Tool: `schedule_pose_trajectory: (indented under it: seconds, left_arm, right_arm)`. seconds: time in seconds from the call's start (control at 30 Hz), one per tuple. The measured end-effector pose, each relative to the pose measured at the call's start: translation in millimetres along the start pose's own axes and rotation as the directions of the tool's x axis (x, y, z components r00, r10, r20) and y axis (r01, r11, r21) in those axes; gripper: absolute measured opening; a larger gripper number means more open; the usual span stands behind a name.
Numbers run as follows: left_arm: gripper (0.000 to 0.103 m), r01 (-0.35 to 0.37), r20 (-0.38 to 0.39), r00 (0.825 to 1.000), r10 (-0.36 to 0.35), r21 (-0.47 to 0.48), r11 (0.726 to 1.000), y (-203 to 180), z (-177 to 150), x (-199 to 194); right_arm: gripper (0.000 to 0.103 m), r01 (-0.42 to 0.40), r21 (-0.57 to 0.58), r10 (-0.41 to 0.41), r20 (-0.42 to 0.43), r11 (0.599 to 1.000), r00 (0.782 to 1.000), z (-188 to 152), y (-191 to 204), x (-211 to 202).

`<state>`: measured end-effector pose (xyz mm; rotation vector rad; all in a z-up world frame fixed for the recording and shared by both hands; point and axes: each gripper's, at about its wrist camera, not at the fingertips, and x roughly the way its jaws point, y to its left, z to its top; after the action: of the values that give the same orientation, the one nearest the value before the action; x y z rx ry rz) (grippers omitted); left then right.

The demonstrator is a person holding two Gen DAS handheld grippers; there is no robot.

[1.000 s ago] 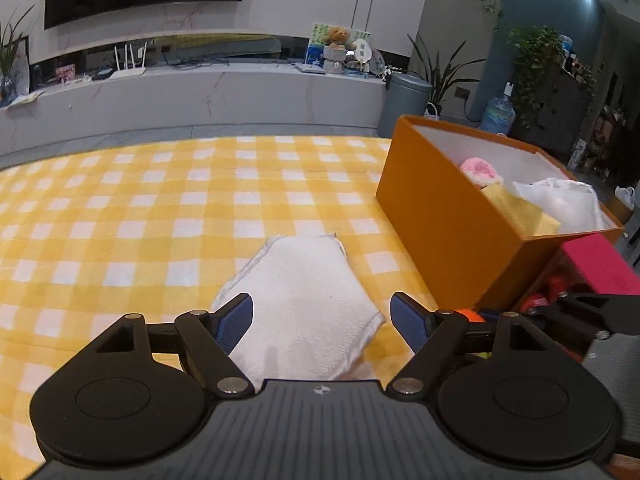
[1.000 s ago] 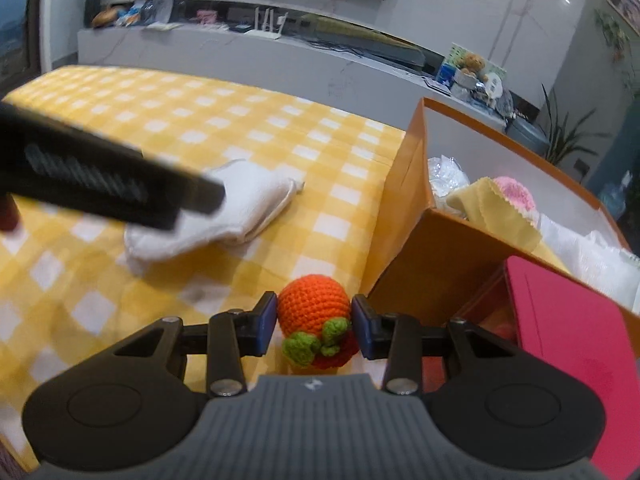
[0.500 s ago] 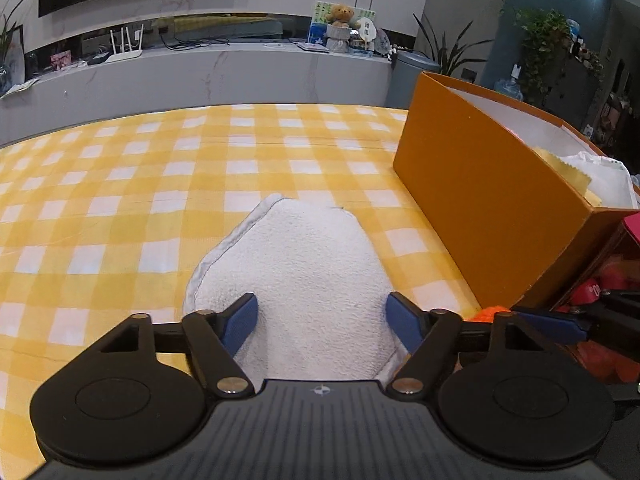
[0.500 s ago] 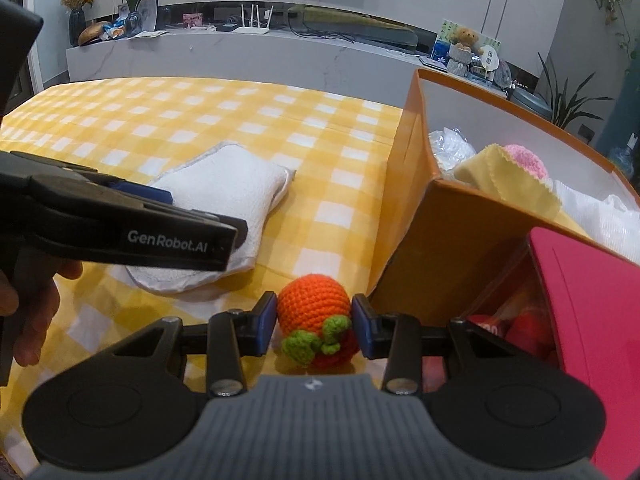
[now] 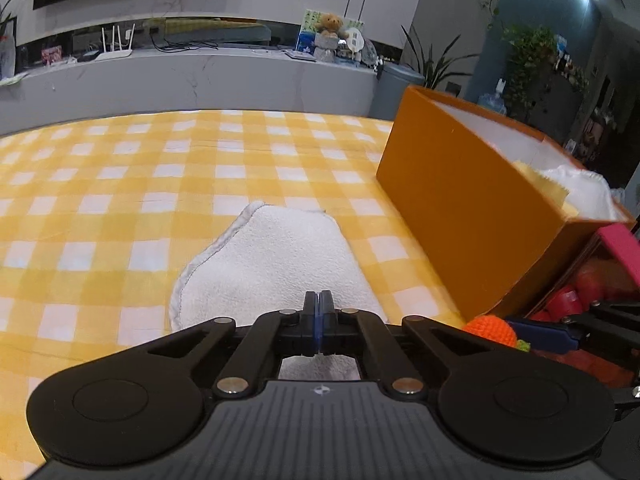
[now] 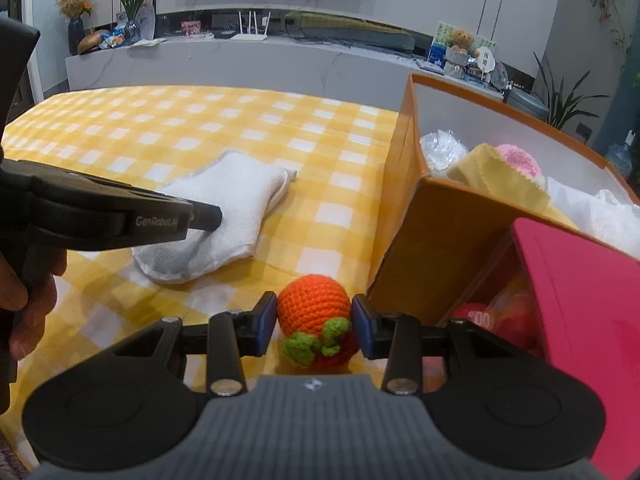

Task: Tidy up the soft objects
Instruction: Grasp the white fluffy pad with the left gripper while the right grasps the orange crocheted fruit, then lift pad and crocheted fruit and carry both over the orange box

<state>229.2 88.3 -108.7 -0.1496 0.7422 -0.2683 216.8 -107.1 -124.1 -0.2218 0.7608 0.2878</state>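
Black left gripper [image 6: 208,216], marked "GenRobot.AI", seems pinched on the white towel [image 6: 224,216]; right gripper [image 6: 314,326] clamps the crocheted orange [image 6: 312,310].

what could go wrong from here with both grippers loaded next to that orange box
1. The left gripper is shut on only the near edge of the folded white towel, so the towel may unfold or slip out when lifted.
2. The right gripper holds the orange crocheted fruit right beside the orange cardboard box; it might clip the wall going in.
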Motion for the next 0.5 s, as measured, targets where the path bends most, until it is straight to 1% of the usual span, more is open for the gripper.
schedule_pose_trajectory:
  seconds: [0.13,0.33,0.37,0.4,0.43,0.47,0.5]
  left_arm:
    - [0.0,0.035,0.008,0.999,-0.035,-0.048,0.998,2,-5,-22]
    - [0.0,0.074,0.026,0.997,-0.072,-0.08,0.994,0,-13,-57]
    - [0.0,0.071,0.029,0.997,-0.069,-0.073,0.995,-2,-15,-58]
    - [0.0,0.054,0.034,0.998,-0.052,-0.052,0.997,-6,-17,-59]
    - [0.006,0.026,0.038,0.999,-0.025,-0.024,0.999,-11,-17,-57]
    - [0.025,-0.002,0.04,0.999,0.002,-0.004,1.0,-15,-16,-54]
    - [0.039,-0.008,0.049,0.999,0.008,-0.001,1.0,-16,-15,-51]
  right_arm:
    - [0.04,-0.013,-0.008,0.014,0.023,1.0,1.0,1,1,-10]
    - [0.04,-0.039,0.003,0.038,0.04,0.999,0.998,2,1,-18]
    - [0.04,-0.042,0.003,0.041,0.04,0.999,0.998,1,2,-19]
    - [0.04,-0.046,0.003,0.046,0.038,0.999,0.998,1,2,-19]
    - [0.04,-0.051,0.003,0.051,0.036,0.999,0.998,0,2,-19]
    - [0.04,-0.053,0.004,0.053,0.034,0.999,0.998,-1,2,-19]
    - [0.04,-0.055,0.003,0.054,0.03,0.999,0.998,-1,2,-18]
